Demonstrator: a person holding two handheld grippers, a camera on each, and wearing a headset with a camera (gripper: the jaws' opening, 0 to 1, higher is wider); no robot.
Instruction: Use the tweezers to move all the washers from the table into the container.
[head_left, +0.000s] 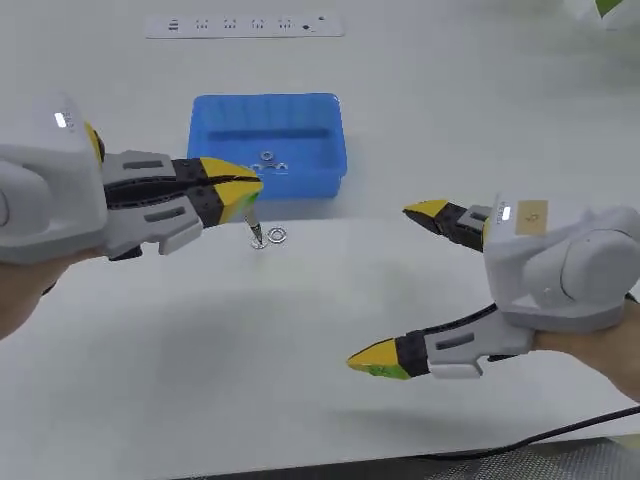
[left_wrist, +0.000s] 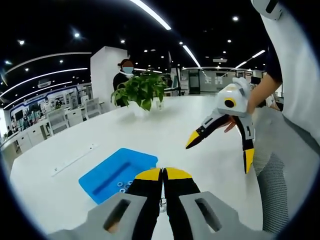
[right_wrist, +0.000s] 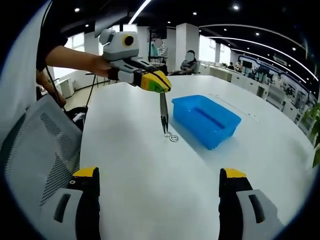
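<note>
My left gripper (head_left: 255, 190) is shut on metal tweezers (head_left: 254, 228), which point down at the white table. Their tips rest at one washer (head_left: 260, 243), and a second washer (head_left: 277, 236) lies just to its right. The right gripper view also shows the tweezers (right_wrist: 163, 112) and the free washer (right_wrist: 173, 138). Just behind them stands the blue container (head_left: 310, 183), with a few washers (head_left: 268, 160) inside. My right gripper (head_left: 400, 285) hovers open and empty over the table to the right; the left gripper view shows it (left_wrist: 225, 127) too.
A white power strip (head_left: 245, 25) lies at the table's far edge. A dark cable (head_left: 540, 435) runs along the near right edge. A potted plant (left_wrist: 140, 90) stands on the far end of the table. A mesh chair (right_wrist: 35, 155) is beside the table.
</note>
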